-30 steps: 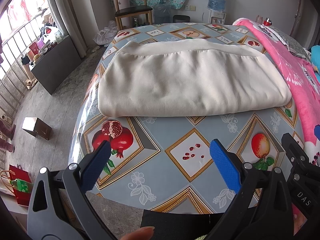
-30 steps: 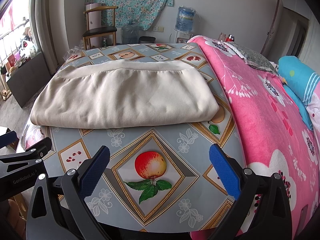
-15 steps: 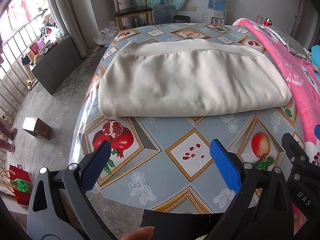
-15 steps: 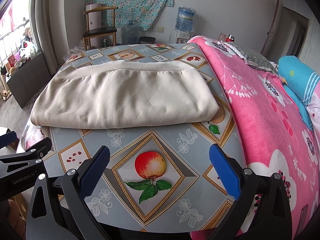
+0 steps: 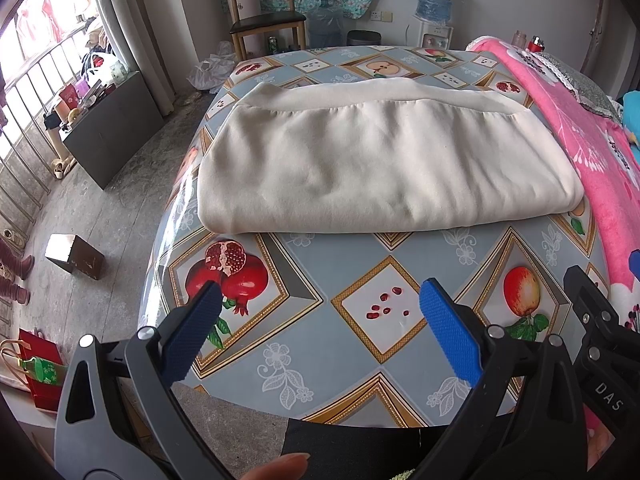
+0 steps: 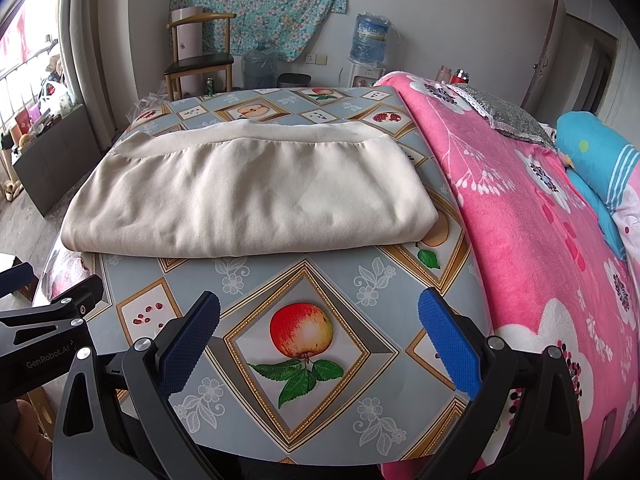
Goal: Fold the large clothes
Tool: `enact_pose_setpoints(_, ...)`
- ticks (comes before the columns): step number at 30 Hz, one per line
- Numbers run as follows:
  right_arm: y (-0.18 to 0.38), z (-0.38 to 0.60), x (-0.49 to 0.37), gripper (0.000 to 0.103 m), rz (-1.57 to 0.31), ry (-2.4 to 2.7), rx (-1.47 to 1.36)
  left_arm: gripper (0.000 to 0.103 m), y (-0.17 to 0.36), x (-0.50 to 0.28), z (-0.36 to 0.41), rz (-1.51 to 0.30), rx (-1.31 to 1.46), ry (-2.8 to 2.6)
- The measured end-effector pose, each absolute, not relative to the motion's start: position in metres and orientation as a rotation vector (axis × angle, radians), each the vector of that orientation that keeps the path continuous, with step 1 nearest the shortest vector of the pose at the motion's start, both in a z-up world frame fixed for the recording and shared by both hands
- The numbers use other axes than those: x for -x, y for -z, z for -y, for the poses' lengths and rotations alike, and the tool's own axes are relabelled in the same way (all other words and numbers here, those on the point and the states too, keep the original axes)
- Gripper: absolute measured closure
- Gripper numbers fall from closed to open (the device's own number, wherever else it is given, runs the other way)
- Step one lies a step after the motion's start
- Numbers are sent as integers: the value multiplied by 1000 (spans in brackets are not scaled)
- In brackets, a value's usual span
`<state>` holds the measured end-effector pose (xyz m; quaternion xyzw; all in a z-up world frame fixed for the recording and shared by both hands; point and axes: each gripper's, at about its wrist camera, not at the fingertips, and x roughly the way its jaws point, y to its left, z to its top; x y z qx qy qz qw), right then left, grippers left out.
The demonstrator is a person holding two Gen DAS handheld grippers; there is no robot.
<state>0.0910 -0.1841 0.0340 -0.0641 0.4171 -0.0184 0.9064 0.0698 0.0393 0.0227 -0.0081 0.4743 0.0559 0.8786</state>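
Nothing has shifted over the last second — both tongs hang wide and empty at the near table [image 5: 360, 364] edge, left gripper [image 5: 316, 334] beside right gripper [image 6: 318, 338], so no new fold has begun. Beyond, mid-table, lies the cream garment [image 5: 380, 168], already folded; right, a pink blanket [image 6: 540, 240] crowds its edge.

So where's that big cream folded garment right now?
The cream folded garment lies flat mid-table on the fruit-patterned tablecloth, beyond both open grippers, with the pink floral blanket to its right.
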Motion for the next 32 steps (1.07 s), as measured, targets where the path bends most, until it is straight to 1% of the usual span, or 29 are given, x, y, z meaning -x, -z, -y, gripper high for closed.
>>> enact_pose_setpoints(32,-34,183,-91,6,-860,39,135,7,-24,-70,-40,-981,11,-113)
